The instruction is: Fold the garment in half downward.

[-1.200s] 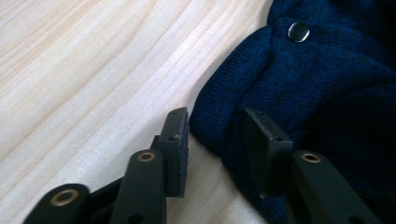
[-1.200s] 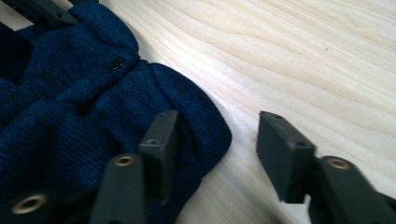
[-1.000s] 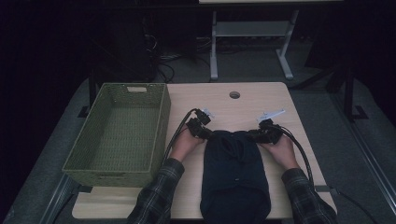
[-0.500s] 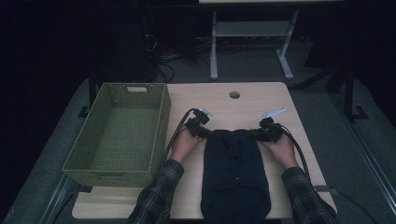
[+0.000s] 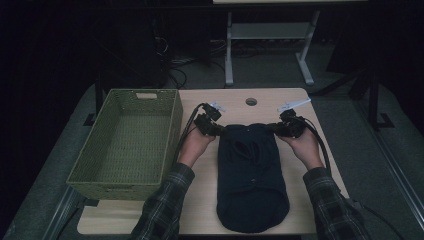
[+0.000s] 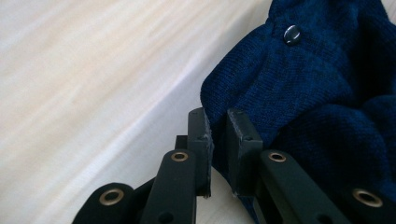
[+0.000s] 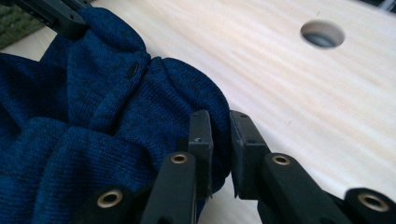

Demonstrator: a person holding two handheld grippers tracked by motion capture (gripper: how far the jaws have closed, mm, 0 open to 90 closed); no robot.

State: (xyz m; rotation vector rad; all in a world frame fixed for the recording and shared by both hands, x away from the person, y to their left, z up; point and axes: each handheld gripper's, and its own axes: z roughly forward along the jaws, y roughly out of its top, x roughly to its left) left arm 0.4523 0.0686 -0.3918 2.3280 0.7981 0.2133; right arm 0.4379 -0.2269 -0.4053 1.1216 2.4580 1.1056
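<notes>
1. green woven basket (image 5: 125,145) stands on the table (image 5: 320,200), left of both grippers.
2. left gripper (image 5: 216,129) has its jaws nearly closed, pinching the far left corner of the dark blue knit garment (image 5: 251,180).
3. right gripper (image 5: 278,129) pinches the far right corner the same way.

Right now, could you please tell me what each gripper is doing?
Left gripper: shut on the navy knit garment, at its far left corner.
Right gripper: shut on the same garment, at its far right corner.
</notes>
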